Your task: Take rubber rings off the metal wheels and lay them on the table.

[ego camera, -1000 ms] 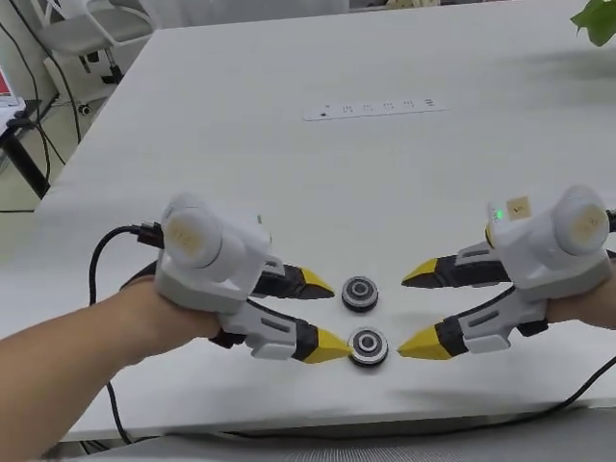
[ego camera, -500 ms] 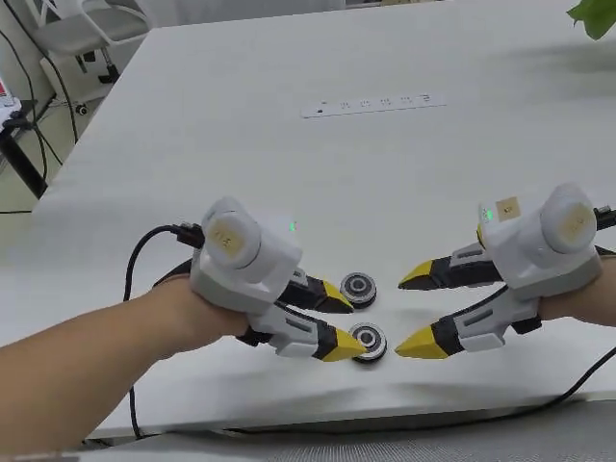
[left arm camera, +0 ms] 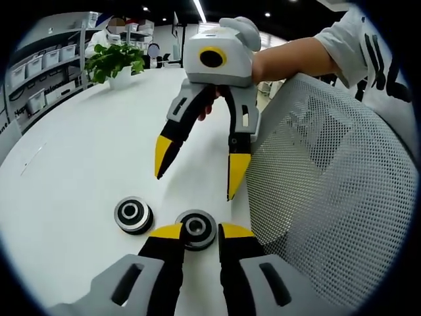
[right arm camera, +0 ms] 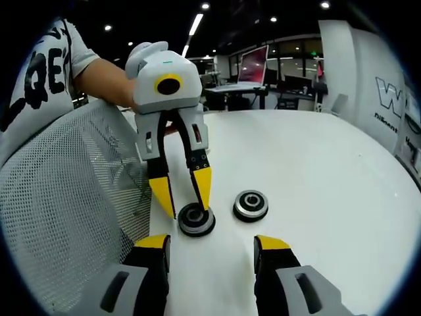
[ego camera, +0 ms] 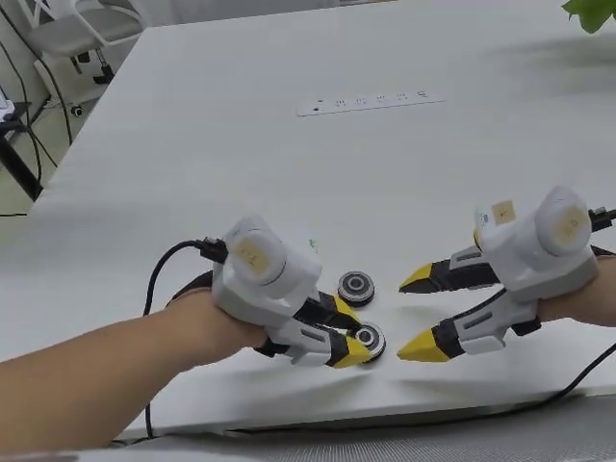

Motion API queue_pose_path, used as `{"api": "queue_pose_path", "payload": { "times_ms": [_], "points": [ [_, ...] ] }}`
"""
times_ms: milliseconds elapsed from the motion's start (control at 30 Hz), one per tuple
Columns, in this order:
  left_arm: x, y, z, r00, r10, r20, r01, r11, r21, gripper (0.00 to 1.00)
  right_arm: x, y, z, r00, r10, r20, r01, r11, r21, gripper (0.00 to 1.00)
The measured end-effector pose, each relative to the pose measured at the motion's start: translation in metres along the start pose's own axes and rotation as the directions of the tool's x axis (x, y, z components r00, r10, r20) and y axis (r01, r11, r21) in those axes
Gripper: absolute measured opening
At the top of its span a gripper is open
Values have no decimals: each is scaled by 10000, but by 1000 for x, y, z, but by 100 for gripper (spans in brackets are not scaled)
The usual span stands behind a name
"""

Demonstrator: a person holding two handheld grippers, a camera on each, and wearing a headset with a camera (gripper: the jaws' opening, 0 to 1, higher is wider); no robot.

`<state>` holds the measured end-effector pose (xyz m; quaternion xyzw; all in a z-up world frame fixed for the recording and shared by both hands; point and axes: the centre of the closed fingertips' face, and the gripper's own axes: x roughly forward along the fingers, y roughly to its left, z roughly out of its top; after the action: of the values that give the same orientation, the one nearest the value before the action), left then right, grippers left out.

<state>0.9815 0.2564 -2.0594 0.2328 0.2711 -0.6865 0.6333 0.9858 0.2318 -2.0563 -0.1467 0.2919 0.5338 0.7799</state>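
Straddling the near wheel, the left hand-held gripper has advanced rightward since a second ago, its jaws narrow about the wheel; whether they grip it cannot be told. The right hand-held gripper stays wide, just beside. The far wheel rests on the desk.

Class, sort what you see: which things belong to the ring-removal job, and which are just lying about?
Job: near wheel, far wheel, left gripper, right gripper, table.
Lying about: power strip, plant, white chair.
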Motion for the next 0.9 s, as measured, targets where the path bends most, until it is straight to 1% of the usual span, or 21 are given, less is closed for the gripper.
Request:
{"api": "queue_pose_path", "payload": {
  "times_ms": [133, 233, 367, 533, 767, 900],
  "points": [
    [1, 1, 0, 9998, 185, 29, -186, 9996, 213, 12, 1, 0, 0, 10000, 11, 21, -11, 10000, 36, 49],
    [1, 2, -1, 9993, 374, 21, -374, 9975, 601, 10, 3, 1, -2, 10000, 44, -7, -44, 9999, 90, 48],
    [1, 3, -1, 9988, 472, 97, -477, 9970, 606, 8, 6, 3, -5, 9999, 114, -71, -114, 9999, 92, 47],
    [2, 2, 0, 9978, 650, 130, -660, 9932, 962, 8, 9, 5, -6, 9999, 143, -83, -143, 9999, 24, 45],
    [1, 3, 0, 9970, 733, 251, -753, 9930, 912, 8, 14, 4, 0, 9998, 54, 191, -57, 9999, 155, 38],
    [1, 4, 0, 9966, 732, 366, -761, 9933, 866, 8, 22, 8, -3, 9996, 239, 119, -242, 9994, 261, 36]
  ]
}}
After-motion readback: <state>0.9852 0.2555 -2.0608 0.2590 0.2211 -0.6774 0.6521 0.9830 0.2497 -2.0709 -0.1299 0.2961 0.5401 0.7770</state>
